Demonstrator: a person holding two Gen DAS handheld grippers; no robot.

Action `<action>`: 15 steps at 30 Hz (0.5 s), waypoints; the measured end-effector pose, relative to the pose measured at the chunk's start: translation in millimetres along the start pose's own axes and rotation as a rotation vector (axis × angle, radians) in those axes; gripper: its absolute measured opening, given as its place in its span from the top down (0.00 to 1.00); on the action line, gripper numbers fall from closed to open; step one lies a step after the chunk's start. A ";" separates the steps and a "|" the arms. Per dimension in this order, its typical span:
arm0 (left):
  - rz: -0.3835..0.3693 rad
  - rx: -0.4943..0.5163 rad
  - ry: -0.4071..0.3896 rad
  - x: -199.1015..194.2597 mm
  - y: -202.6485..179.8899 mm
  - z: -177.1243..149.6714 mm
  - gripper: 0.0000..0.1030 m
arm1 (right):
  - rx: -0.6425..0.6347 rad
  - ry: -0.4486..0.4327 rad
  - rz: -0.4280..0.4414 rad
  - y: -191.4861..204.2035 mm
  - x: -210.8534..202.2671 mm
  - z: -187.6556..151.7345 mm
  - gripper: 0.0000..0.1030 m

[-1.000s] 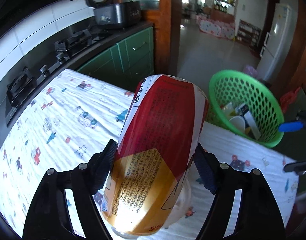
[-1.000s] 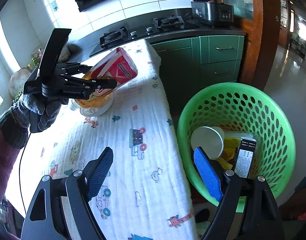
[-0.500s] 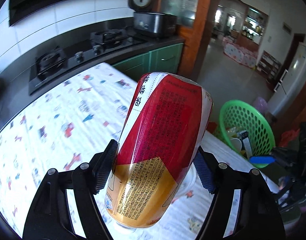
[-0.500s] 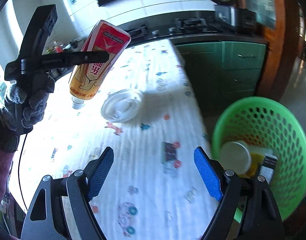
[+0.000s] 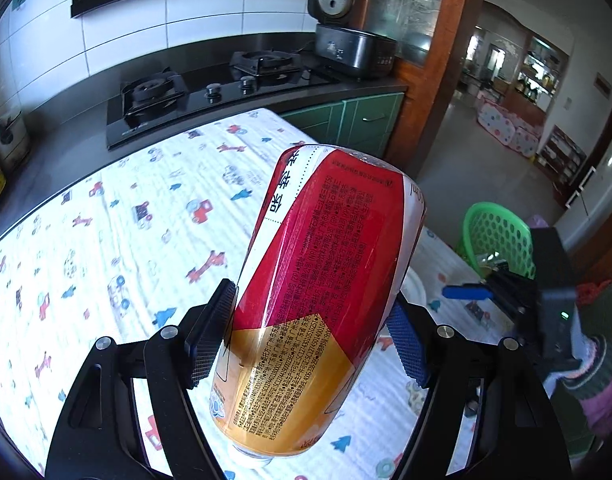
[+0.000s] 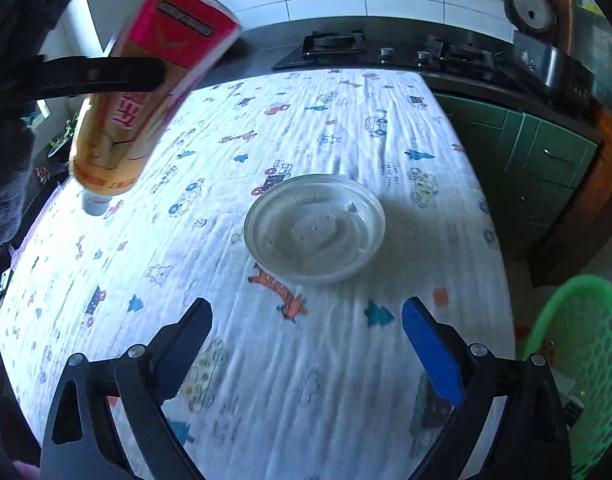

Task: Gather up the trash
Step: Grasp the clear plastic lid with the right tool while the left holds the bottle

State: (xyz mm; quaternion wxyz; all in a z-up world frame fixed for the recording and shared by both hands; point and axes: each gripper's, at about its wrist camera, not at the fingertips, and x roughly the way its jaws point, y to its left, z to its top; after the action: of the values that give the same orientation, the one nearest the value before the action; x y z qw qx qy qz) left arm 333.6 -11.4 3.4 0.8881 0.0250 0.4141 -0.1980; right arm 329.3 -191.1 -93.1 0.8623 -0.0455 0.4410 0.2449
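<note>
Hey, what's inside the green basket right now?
Little shows. The green basket is cut off at the right wrist frame's edge, and the right hand-held gripper hides part of it in the left view. A few light scraps glint inside; its contents cannot be identified.

Your table (image 6: 346,380): white cloth (image 6: 265,120) with cartoon cars, giraffes and trees covers whole top, slightly wrinkled. Clear round plastic lid (image 6: 314,227) lies flat on cloth, right of centre, just beside orange giraffe print (image 6: 283,290).

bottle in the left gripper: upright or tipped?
Tipped, nearly inverted: the bottle hangs cap-down above the tablecloth, clamped in the left hand-held gripper.
</note>
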 end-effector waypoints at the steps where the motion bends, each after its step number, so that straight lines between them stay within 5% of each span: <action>1: -0.001 -0.007 0.002 0.3 2.4 -1.6 0.30 | -0.006 0.008 -0.002 -0.6 5.7 2.4 0.09; 15: -0.003 -0.052 0.025 6.2 22.4 -12.1 0.30 | -0.051 0.035 -0.032 -3.3 53.2 39.1 0.07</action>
State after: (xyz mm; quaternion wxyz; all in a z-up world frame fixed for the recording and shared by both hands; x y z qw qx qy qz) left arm 336.8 9.8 -11.8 0.8829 0.0037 0.4300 -0.1883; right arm 385.8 -162.1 -111.5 0.8569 -0.0786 0.4487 0.2412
